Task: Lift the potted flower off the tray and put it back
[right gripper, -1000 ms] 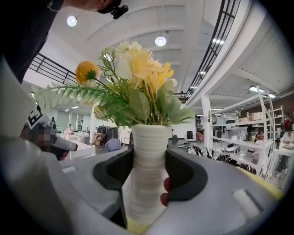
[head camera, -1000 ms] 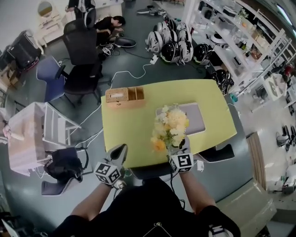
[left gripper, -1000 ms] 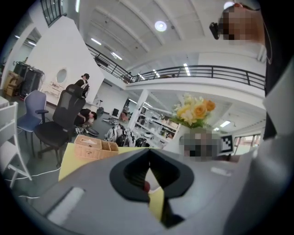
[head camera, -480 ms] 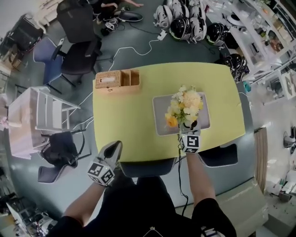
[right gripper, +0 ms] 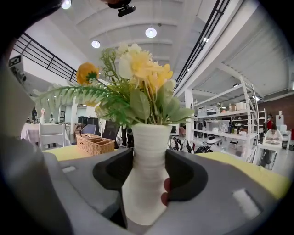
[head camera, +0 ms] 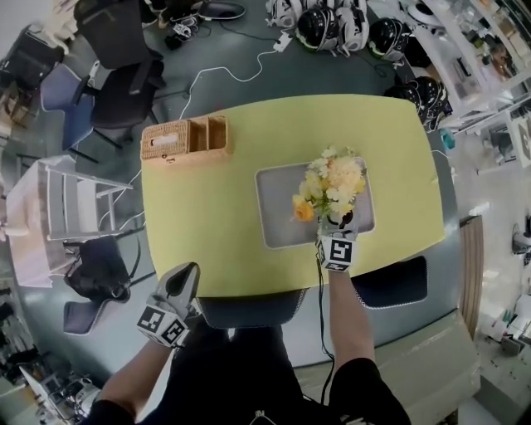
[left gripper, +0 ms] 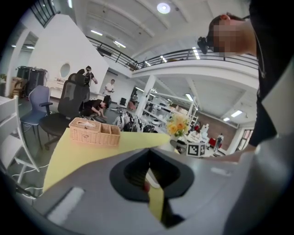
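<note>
The potted flower [head camera: 329, 187] is a bunch of yellow and cream blooms in a white ribbed vase [right gripper: 147, 170]. My right gripper [head camera: 338, 226] is shut on the vase's waist, with a pad pressing on each side. In the head view the flowers stand over the right part of the grey tray [head camera: 278, 217] on the yellow table [head camera: 216, 216]. The vase's base is hidden, so I cannot tell if it touches the tray. My left gripper [head camera: 184, 274] hangs at the table's near left edge, shut and empty, and points across the table [left gripper: 69, 156].
A wicker box [head camera: 184, 139] with compartments sits at the table's far left corner. Office chairs [head camera: 116, 91] and a white rack [head camera: 62, 207] stand to the left of the table. Helmets [head camera: 332, 21] and cables lie on the floor beyond it.
My right gripper carried the flower from the table's near edge out over the tray and lower. My left gripper sank back towards the near left edge.
</note>
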`<state>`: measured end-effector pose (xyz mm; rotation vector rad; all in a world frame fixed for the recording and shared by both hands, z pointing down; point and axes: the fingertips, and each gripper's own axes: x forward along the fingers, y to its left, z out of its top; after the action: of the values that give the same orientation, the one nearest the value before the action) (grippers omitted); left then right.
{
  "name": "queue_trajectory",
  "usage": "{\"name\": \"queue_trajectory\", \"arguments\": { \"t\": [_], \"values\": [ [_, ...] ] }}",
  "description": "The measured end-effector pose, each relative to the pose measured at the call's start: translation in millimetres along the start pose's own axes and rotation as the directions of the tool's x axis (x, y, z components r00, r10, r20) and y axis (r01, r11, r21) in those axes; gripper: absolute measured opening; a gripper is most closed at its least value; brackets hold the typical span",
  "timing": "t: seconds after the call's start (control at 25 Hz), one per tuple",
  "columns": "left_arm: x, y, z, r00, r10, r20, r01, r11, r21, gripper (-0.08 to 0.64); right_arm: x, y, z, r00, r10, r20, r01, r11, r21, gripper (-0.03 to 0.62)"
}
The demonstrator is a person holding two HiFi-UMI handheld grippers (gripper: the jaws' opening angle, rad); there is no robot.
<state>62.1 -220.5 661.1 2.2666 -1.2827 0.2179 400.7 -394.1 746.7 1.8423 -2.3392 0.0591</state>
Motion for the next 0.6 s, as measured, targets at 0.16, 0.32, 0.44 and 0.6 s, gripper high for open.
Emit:
{"name": "queue_trajectory", "arguments": {
  "t": [0.16, 0.32, 0.44, 0.6],
  "values": [
    [2, 3, -12, 1.000, 0.003, -0.023, -0.003, 1.000, -0.003, 0.008, 0, 3, -4, 1.000, -0.005, 0.016, 0.005, 1.000, 0.006, 0.230],
    [2, -1, -18, 0.999, -0.006, -0.039, 0.006, 1.000, 0.003, 0.008, 0, 2, -10, 1.000, -0.001, -0.005, 0.001, 1.000, 0.016, 0.250],
    [1, -2, -18, 0.999, -0.021, -0.041, 0.021, 1.000, 0.012, 0.008, -2, 3, -11, 1.000, 0.001, -0.020, -0.001, 1.000, 0.023, 0.253],
    [-3, -1, -12, 0.999, -0.042, -0.031, 0.042, 0.999, 0.021, 0.008, -14, -1, -6, 1.000, -0.015, -0.020, 0.015, 0.999, 0.037, 0.270]
  ]
}}
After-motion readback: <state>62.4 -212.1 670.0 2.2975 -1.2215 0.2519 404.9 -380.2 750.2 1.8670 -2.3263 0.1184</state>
